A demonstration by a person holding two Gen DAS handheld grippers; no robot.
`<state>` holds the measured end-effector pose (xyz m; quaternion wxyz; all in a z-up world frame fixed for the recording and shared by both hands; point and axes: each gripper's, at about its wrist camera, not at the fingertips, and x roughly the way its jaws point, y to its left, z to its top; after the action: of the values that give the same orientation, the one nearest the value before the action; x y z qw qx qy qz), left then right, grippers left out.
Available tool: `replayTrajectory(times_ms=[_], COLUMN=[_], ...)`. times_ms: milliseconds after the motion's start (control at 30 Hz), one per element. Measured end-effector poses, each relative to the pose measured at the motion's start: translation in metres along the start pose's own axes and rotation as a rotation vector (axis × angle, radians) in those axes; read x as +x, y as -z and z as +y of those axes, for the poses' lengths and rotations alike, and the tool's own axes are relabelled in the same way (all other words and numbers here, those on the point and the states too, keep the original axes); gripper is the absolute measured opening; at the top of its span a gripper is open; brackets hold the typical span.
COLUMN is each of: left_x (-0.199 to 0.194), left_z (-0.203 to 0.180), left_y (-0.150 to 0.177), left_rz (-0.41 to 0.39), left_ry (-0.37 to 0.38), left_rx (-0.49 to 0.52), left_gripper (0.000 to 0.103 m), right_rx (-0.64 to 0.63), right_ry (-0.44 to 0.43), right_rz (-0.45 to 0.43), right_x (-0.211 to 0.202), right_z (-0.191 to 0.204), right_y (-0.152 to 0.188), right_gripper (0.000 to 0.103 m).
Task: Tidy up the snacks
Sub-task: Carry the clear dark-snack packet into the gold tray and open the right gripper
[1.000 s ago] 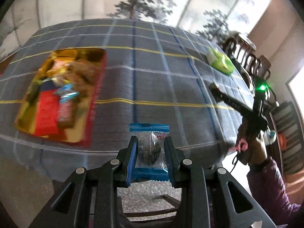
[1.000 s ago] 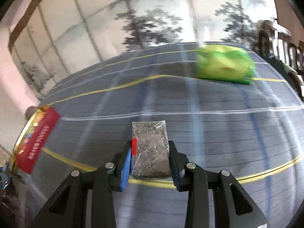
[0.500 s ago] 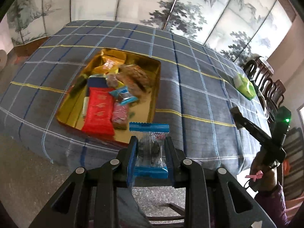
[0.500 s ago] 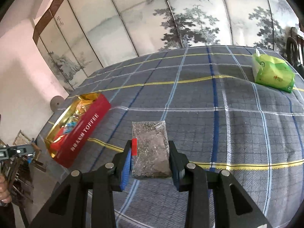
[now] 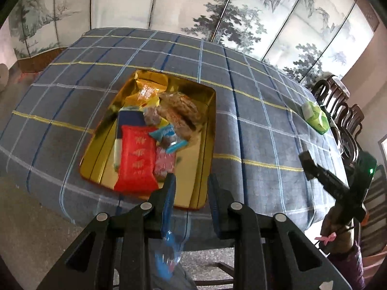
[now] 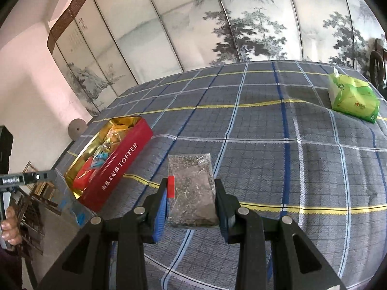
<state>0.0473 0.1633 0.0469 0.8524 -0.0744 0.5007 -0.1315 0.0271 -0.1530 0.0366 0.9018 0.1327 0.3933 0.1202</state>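
Covering the whole table, a grey-blue plaid cloth with yellow and white lines (image 5: 254, 120) carries everything else. Near its front left edge lies an open rectangular toffee tin, red outside and gold inside (image 5: 208, 145), filled with wrapped snacks, a flat red packet (image 5: 136, 159) being the largest of them. Far to the right of the tin, near the opposite edge, rests a green plastic tissue pack (image 5: 315, 116).

Just in front of the tin's near rim hangs the left gripper (image 5: 191, 181), pointing steeply down. Its jaws are drawn in about as narrow as they go, and the gold floor of the tin shows through the slim gap between the tips. Below the tin's near rim, low between the finger bases, a small blue-edged clear candy wrapper (image 5: 168, 253) appears as a blur; whether any part of it is pinched cannot be told.

To the right of the tin, over the bare cloth, the right gripper (image 6: 191, 182) is clamped on a clear plastic packet of dark seeds (image 6: 189, 166), which stands upright between the pads.
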Motion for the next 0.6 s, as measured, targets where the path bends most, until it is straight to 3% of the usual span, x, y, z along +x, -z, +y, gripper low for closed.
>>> replayTrajectory(times_ms=[200, 600], left_x=[0.002, -0.006], left_z=[0.013, 0.03], left_y=[-0.017, 0.02], left_rz=[-0.032, -0.031], left_ry=[-0.009, -0.06], left_rx=[-0.013, -0.012], left_gripper=[0.023, 0.023], right_rx=[0.008, -0.032], right_ry=[0.0, -0.026], right_rz=[0.021, -0.008], right_x=[0.009, -0.004], right_z=[-0.004, 0.013], right_y=[0.002, -0.006], right_gripper=[0.035, 0.035])
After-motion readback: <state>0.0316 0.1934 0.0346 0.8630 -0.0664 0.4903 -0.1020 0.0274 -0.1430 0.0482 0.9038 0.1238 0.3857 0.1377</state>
